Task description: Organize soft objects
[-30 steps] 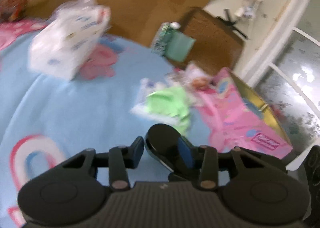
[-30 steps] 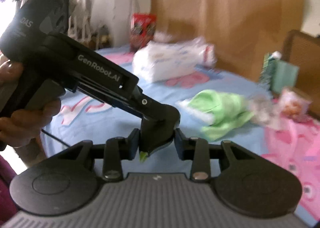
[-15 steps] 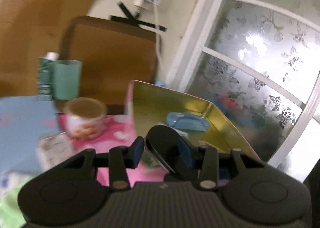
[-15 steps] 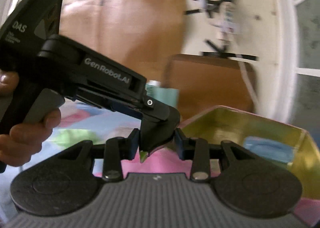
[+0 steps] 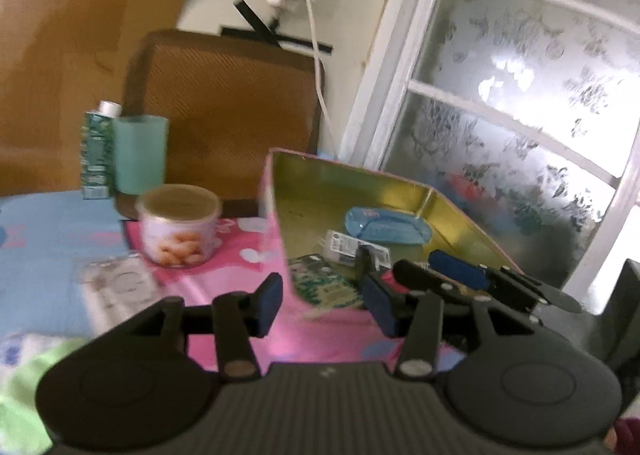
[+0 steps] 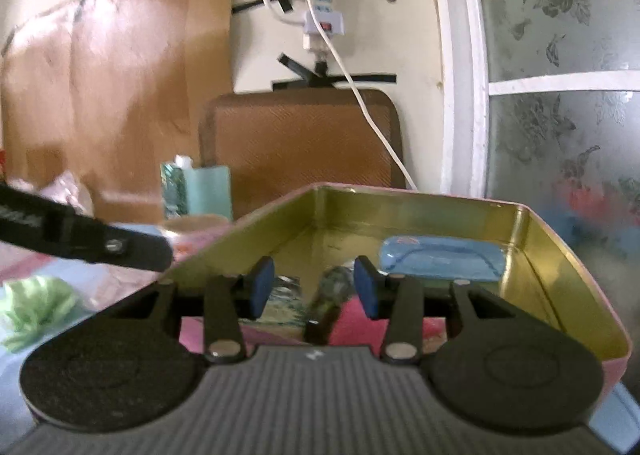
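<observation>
Left wrist view: blue bedsheet (image 5: 44, 223) with a pink mat, and on it a gold-lined pink tin box (image 5: 452, 211) already holding a blue pouch (image 5: 386, 227), a white packet (image 5: 352, 249) and a green printed packet (image 5: 320, 287). A biscuit tin (image 5: 178, 225), a teal cup (image 5: 140, 153) and a carton (image 5: 96, 151) stand beside the box; these look rigid, probably not for sorting. The green cloth (image 5: 24, 383) lies on the sheet at lower left, well apart from the box. The left gripper (image 5: 324, 309) hangs at the box's near edge, jaws opening, nothing between the pads. Right wrist view: the right gripper (image 6: 314, 287) sits over the box interior, jaws also opening; a dark green item (image 6: 334, 287) lies under the gap, pads not pressing it, so this looks like a release. To do it well: spread fully before pulling back, lift clear of the rim so no pad snags the contents, keep the two grippers apart, then head for the green cloth.
</observation>
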`<action>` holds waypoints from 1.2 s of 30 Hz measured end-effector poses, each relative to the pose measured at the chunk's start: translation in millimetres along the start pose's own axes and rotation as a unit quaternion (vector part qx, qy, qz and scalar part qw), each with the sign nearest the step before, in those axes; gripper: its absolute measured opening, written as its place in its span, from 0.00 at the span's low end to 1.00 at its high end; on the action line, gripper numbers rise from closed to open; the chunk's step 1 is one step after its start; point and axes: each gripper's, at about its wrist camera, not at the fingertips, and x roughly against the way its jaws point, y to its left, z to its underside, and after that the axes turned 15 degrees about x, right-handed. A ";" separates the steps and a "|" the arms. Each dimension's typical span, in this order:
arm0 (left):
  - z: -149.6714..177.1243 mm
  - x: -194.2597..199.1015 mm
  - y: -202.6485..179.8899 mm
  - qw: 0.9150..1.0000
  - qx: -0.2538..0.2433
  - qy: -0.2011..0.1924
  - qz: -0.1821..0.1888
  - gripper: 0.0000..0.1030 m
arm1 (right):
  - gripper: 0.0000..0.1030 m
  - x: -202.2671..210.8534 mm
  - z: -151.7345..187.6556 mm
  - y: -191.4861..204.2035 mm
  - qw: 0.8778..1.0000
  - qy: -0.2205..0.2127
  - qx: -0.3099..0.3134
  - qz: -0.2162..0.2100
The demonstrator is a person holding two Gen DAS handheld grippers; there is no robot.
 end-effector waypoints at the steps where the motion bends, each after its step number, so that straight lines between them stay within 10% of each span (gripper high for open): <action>1: 1.6 13.6 11.3 1.000 0.006 -0.008 -0.001 0.45 | 0.46 3.3 -2.3 3.5 1.000 -0.008 -0.005 -0.006; 11: 20.4 124.6 150.4 0.981 0.136 -0.073 -0.117 0.43 | 0.46 0.4 -25.5 89.1 0.978 -0.020 0.013 -0.207; 21: 28.5 128.2 187.7 0.977 0.186 -0.052 -0.089 0.43 | 0.68 -52.6 -31.1 167.0 0.952 0.086 0.043 -0.291; 23: 25.0 122.3 186.7 0.979 0.184 -0.048 -0.080 0.43 | 0.64 -55.0 -31.7 171.8 0.950 0.090 0.041 -0.297; 25: 22.9 116.6 184.3 0.980 0.183 -0.045 -0.071 0.43 | 0.10 -53.9 -31.5 173.4 0.946 0.096 0.040 -0.308; 36: 33.6 126.9 156.6 0.987 0.157 -0.019 0.004 0.43 | 0.07 34.9 -33.5 121.2 0.969 -0.003 0.057 -0.241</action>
